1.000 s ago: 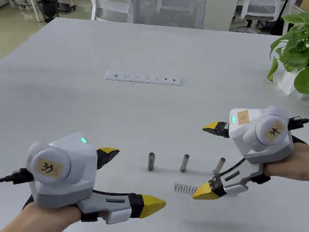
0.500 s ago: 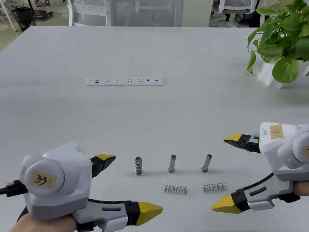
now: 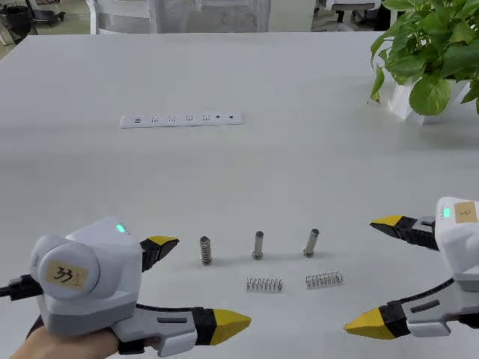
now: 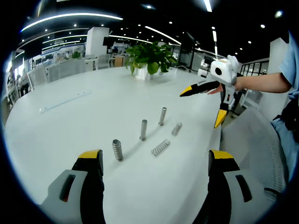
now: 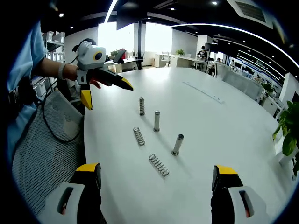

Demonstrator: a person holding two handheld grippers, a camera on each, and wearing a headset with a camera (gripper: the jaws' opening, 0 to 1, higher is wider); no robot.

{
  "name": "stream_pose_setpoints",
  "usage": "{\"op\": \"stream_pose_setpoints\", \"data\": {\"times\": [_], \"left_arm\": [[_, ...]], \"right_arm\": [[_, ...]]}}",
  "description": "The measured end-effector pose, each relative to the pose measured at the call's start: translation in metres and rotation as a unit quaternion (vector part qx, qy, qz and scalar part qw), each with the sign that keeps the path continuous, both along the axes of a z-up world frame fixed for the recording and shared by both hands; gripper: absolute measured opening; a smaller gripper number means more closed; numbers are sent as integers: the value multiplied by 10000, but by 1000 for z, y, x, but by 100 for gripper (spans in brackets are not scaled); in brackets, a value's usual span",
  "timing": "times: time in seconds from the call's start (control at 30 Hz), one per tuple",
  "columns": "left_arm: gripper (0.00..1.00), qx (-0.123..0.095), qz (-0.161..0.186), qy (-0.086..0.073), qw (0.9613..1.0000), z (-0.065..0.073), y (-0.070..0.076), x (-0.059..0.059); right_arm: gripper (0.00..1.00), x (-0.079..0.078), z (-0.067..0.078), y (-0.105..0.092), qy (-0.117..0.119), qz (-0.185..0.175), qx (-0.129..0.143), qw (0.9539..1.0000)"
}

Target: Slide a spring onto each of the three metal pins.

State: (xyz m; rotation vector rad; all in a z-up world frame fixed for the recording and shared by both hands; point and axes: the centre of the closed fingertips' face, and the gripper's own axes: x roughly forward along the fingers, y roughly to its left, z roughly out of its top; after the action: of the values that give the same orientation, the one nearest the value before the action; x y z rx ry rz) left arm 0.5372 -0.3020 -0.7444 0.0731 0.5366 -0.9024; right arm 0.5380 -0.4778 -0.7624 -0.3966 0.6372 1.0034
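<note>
Pale and broad, the counter [image 3: 299, 164] runs back toward office chairs, with a power strip [image 3: 182, 119] lying far across it and a potted plant [image 3: 430, 52] at its far right corner. Near the person, three pins stand upright in a row. The left pin [image 3: 206, 250] already wears a spring, while the middle pin [image 3: 258, 244] and the right pin [image 3: 311, 243] are bare. Two loose springs lie flat just in front: the first spring [image 3: 264, 283] before the middle pin, the second spring [image 3: 324, 280] before the right pin, neither touching a pin. The left claw [image 3: 202, 283] hovers beside the left pin, jaws spread wide and empty. The right claw [image 3: 370, 274] hangs to the right of the second spring, equally wide and holding nothing. One pin of three looks done, so the step in hand appears to be fetching a loose spring. That likely calls for a claw to drop low, pinch a spring gently across its coils, lift it, turn it upright and line its open end over a bare pin's tip.
</note>
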Motion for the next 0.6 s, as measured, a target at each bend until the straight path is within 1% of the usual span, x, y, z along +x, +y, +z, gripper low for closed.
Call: {"op": "stream_pose_setpoints", "data": {"times": [0.13, 0.2, 0.27, 0.4, 0.5, 0.6], "left_arm": [[92, 17, -16, 38, 10000, -3, 0, -1], [92, 27, -30, 59, 10000, -4, -1, -2], [92, 43, -49, 59, 10000, -5, 0, -3], [91, 55, -78, 67, 9999, -6, -1, -3], [90, 72, -121, 50, 9999, -7, -3, -3], [89, 100, -182, 30, 9998, -10, -6, -4]], "right_arm": [[99, -7, -1, -5, 32, -135, 59, 9999], [99, -10, -1, -8, 60, -275, 119, 9995], [99, -14, -2, -12, 84, -385, 176, 9991], [99, -23, -4, -20, 112, -542, 196, 9983], [99, -28, -3, -26, 157, -676, 257, 9973], [99, -31, -1, -30, 146, -823, 354, 9959]]}}
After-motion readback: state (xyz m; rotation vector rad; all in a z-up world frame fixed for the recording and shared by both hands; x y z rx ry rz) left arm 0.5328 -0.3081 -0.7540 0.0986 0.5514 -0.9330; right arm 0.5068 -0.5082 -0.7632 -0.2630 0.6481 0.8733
